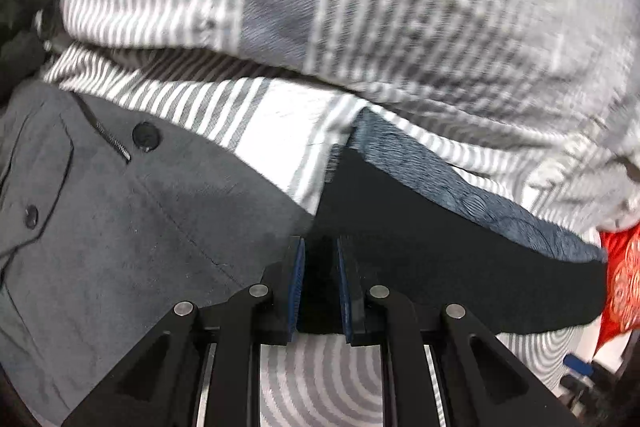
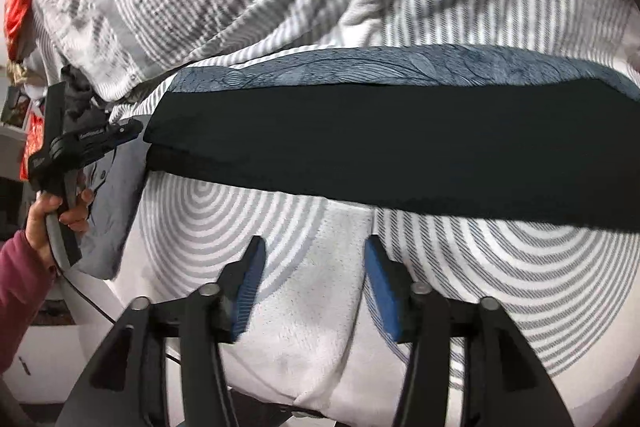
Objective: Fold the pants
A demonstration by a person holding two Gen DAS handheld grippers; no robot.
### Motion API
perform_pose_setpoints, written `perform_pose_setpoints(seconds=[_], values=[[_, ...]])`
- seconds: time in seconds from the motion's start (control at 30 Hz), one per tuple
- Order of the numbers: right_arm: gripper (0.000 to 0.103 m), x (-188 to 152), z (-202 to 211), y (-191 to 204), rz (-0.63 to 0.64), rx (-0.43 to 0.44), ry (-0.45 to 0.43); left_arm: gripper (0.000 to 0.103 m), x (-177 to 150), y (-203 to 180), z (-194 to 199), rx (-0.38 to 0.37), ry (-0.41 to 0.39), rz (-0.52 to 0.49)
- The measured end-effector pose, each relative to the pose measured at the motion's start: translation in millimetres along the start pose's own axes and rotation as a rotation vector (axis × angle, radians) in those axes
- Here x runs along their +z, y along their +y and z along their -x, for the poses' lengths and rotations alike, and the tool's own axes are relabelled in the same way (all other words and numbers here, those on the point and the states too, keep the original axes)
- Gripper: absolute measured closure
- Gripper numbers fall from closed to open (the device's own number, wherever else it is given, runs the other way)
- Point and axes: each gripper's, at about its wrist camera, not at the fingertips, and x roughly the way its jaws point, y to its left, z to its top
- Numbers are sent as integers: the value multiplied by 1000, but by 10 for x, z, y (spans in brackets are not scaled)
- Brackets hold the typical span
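Black pants (image 2: 400,151) lie folded in a long band across the striped bed cover (image 2: 312,291), over a blue patterned cloth (image 2: 400,67). In the left wrist view my left gripper (image 1: 319,259) has its blue pads narrowly apart around the edge of the black pants (image 1: 440,259); it looks shut on that edge. In the right wrist view my right gripper (image 2: 314,255) is open and empty above the bed cover, just short of the pants' near edge. The left gripper (image 2: 116,137) shows at the left end of the pants, held by a hand.
Grey pants with buttons and a zip (image 1: 100,219) lie left of the black pants. A rumpled grey-and-white striped blanket (image 1: 360,7) is heaped behind. A red cloth (image 1: 624,287) lies at the right edge. The bed's edge shows at lower left in the right wrist view.
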Motion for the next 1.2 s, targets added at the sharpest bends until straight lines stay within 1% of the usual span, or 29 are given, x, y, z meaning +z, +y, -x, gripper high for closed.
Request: perform_pose_setpoints(seconds=[0.17,0.27,0.3,0.37,0.43,0.57,0.6,0.63,0.67,0.7,0.77,0.87,0.97,1.0,1.07,1.1,1.13,1.17,1.2], values=[[38,82,-112,162,20,24,7,87,71,-63,-227,23,20,-32],[38,107,-187,255,33,47,22,86,89,-54,-263,21,30,-31],[38,112,-204,287,38,56,27,86,81,-49,-247,19,37,-38],[38,117,-194,318,43,70,26,86,54,-33,-166,16,25,-44],[38,112,-165,333,53,82,21,86,14,21,-63,-7,12,-37],[38,126,-164,338,58,86,21,86,2,70,-95,-38,45,-37],[38,131,-160,340,57,83,19,74,8,56,-143,-38,62,-37],[38,133,-162,344,56,85,17,47,10,42,-185,-42,72,-36],[37,137,-159,350,55,88,16,35,9,28,-211,-56,71,-35],[37,140,-157,359,56,91,17,31,11,7,-224,-52,61,-38],[37,144,-158,375,60,92,20,31,32,-15,-207,-36,36,-39],[37,127,-175,383,60,99,33,31,77,-12,-203,-32,35,-24],[37,117,-203,370,48,109,49,31,95,-76,-234,-6,37,-55],[37,115,-207,368,44,114,53,33,91,-114,-255,-11,46,-71],[37,112,-213,366,40,122,61,57,71,-200,-284,-15,45,-102],[43,111,-214,365,38,129,66,73,54,-254,-300,15,45,-130],[48,111,-212,364,37,130,69,78,42,-279,-303,40,38,-147],[55,110,-212,363,37,128,72,84,27,-292,-295,23,27,-146],[59,110,-210,358,33,127,75,88,21,-284,-279,2,27,-138]])
